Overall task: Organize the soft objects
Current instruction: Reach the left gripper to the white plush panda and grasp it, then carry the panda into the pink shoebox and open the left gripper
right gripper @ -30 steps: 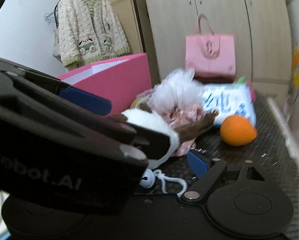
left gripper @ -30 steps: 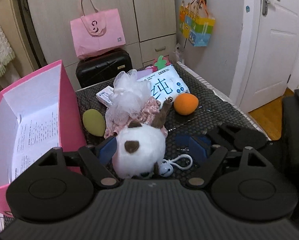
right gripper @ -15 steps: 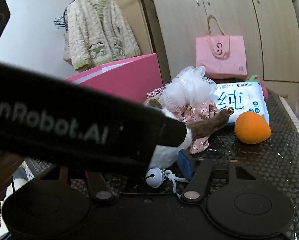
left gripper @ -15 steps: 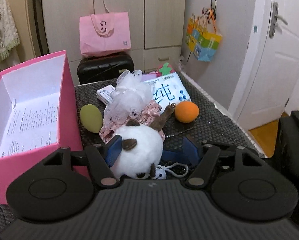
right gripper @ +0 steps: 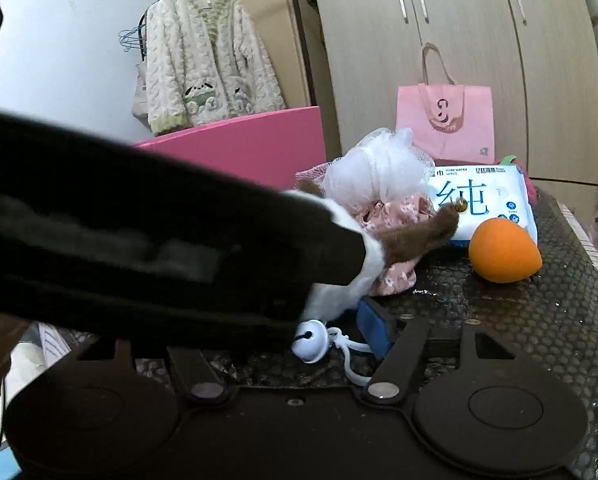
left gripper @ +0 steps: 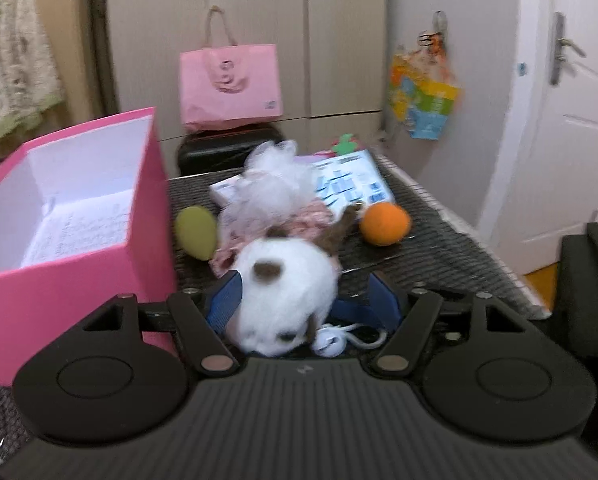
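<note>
A white plush toy [left gripper: 285, 288] with brown ears and tail sits between the blue pads of my left gripper [left gripper: 303, 300], which has closed in on its sides. A white bell on a cord [left gripper: 331, 340] hangs below it. In the right wrist view the toy [right gripper: 363, 264] is mostly hidden behind the left gripper's black body. My right gripper [right gripper: 283, 328] is open beside it; one blue pad [right gripper: 373, 330] shows. A white mesh pouf [left gripper: 275, 184], pink floral cloth [left gripper: 299, 220], orange sponge [left gripper: 385, 224] and green sponge [left gripper: 197, 232] lie on the table.
An open pink box [left gripper: 71, 216] with white lining stands at the left. A wipes pack [left gripper: 351, 180] lies behind the pile. A black suitcase [left gripper: 227, 152] with a pink bag [left gripper: 229, 84] stands beyond the dark mesh table [left gripper: 439, 256]. A door is at right.
My left gripper's pads have closed in on the white plush toy and it has risen slightly, with the view tilting up. The right gripper stays beside it.
</note>
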Available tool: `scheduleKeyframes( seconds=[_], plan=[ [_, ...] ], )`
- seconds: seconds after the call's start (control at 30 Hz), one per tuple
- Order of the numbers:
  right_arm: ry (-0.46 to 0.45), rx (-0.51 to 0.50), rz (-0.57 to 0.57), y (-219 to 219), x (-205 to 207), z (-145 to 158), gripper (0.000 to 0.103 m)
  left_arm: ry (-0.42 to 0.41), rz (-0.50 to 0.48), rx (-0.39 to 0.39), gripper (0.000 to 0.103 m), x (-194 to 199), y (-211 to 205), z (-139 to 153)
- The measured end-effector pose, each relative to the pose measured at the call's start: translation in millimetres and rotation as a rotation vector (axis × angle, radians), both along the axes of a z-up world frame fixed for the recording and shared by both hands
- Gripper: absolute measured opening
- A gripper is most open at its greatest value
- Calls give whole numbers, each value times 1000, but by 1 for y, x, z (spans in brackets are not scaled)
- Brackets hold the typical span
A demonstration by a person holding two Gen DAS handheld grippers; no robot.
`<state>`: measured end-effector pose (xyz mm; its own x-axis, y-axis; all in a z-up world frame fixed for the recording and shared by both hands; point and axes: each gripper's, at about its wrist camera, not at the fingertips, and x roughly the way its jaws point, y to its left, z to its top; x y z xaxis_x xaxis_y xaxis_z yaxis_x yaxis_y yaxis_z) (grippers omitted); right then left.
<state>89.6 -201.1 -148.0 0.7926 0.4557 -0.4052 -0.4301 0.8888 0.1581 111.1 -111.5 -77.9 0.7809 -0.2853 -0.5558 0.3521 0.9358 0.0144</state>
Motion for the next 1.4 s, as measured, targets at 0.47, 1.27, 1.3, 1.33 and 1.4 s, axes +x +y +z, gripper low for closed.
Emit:
scheduleKeyframes(
  seconds=[0.47,1.27,1.3,1.33,1.4],
  plan=[
    [-99,3,9,2,-15,6,55,-9,58,84,66,-3,-5,-14],
    [-107,-49,-24,11,-57,32,55,-65,-24,61,64,-72,10,27],
    [-107,-49,-21,12,-59,35,55,-69,-26,59,64,-75,12,29],
    [-104,-47,-20,14,-62,38,55,-75,-28,55,64,-79,14,31],
    [-99,-48,-18,17,-66,44,55,-78,-32,41,64,-85,20,36]
  ],
)
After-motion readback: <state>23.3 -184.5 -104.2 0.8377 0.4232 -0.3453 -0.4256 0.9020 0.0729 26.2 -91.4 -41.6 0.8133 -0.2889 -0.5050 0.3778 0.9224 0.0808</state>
